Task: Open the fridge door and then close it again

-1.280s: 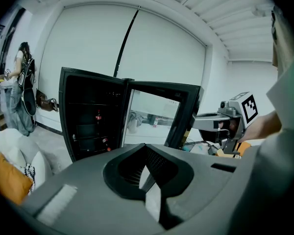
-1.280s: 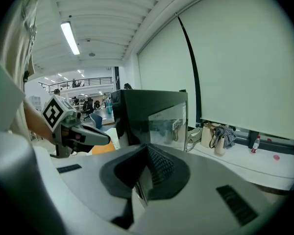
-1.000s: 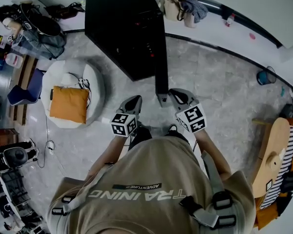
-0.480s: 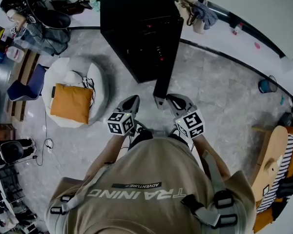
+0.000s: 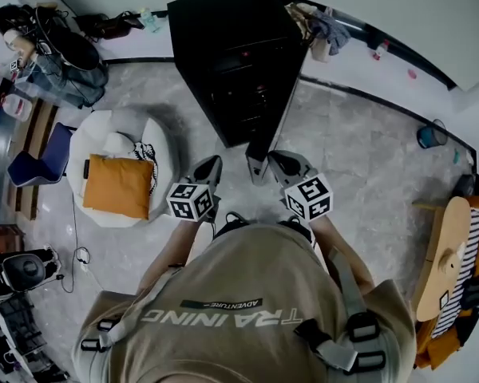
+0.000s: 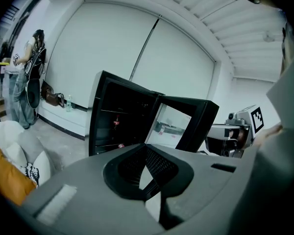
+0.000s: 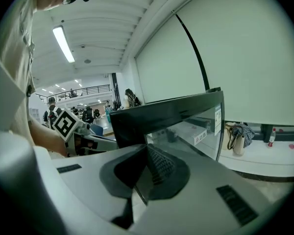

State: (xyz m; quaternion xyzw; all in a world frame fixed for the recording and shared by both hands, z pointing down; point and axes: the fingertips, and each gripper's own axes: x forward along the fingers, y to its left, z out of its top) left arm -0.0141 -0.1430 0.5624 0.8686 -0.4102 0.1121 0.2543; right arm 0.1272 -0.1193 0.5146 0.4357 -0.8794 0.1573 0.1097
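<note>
Orange cushion [image 5: 116,186] lying on white beanbag [image 5: 158,138]; wooden chair [image 5: 441,250] far right; perhaps a blue bucket [image 5: 431,134] beyond.

open fridge door [image 5: 263,146] blocks straight ahead; floor [image 5: 367,158] free to its right, beanbag [image 5: 156,146] left

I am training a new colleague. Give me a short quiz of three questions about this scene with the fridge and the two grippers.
1. True or false: the fridge door stands open.
2. What lies on the white seat beside the fridge? A: an orange cushion; B: a laptop; C: a green towel.
3. Fill in: the jaws of the left gripper and of the right gripper are ____, with nothing between them.
Key: 1 true; 2 A; 3 shut.
</note>
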